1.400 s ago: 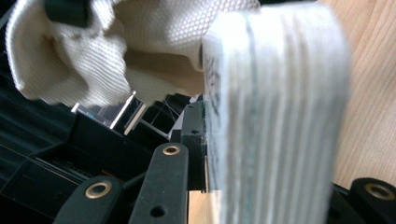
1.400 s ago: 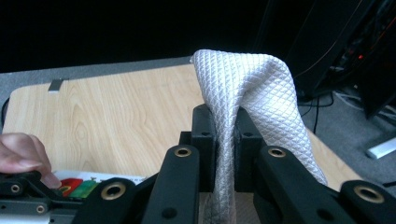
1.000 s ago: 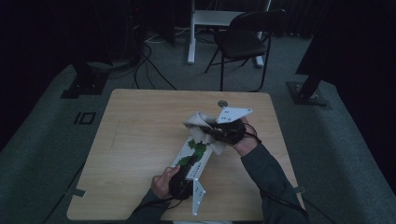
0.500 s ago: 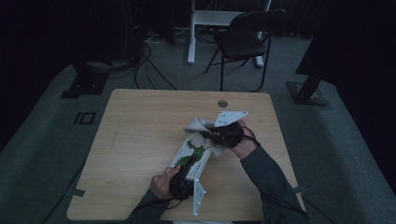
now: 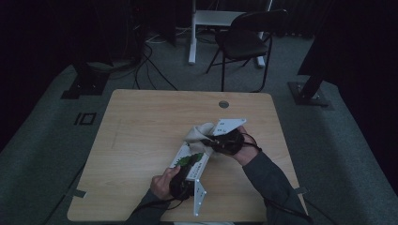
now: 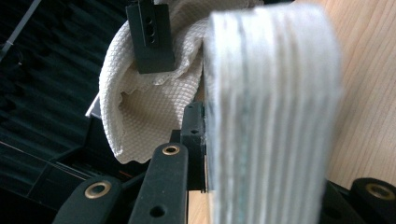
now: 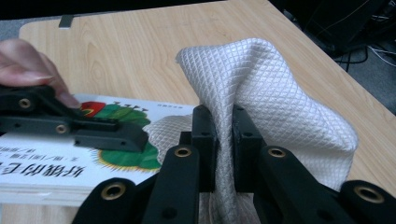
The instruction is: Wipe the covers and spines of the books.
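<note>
Right gripper (image 7: 224, 154) pinches the cloth (image 7: 275, 93) beside the book (image 7: 56, 158)

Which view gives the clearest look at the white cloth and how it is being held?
The right gripper view: the cloth fills the centre, its quilted weave sharp, pinched between the right gripper jaws. The left gripper view shows it draped behind the book, partly hidden. The high view shows a small pale bundle by the right hand.

A cream waffle-textured cloth (image 7: 275, 98), a glossy-covered paper book (image 7: 56, 163), and a matt pale wood table (image 5: 141, 122).
</note>
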Available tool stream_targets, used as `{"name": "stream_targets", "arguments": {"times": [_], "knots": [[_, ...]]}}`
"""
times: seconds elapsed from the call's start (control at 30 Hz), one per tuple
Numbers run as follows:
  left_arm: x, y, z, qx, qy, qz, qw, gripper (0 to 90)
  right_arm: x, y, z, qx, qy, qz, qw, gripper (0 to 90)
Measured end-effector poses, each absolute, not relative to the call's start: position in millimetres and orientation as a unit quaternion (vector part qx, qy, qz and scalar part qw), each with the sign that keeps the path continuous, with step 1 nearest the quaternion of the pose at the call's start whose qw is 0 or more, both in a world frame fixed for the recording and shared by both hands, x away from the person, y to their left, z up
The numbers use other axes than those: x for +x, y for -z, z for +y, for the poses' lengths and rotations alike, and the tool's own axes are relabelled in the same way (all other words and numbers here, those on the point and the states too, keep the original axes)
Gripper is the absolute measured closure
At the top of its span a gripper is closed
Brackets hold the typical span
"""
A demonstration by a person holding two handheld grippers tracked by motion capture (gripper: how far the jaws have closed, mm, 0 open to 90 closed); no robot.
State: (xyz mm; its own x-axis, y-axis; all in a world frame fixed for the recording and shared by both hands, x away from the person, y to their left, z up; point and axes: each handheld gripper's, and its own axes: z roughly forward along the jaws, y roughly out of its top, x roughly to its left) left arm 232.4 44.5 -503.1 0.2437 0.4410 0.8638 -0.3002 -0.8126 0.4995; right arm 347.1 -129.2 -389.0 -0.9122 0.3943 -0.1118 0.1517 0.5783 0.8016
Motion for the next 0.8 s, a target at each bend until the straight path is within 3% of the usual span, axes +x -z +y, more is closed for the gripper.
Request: {"name": "stream_targets", "arguments": {"times": [0.8], "knots": [[233.8, 505.6, 43.9, 0.726, -0.619, 0.040, 0.296, 77.2, 313.2, 393.0, -132.8, 0.111, -0.436, 0.884, 0.125, 82.7]]}}
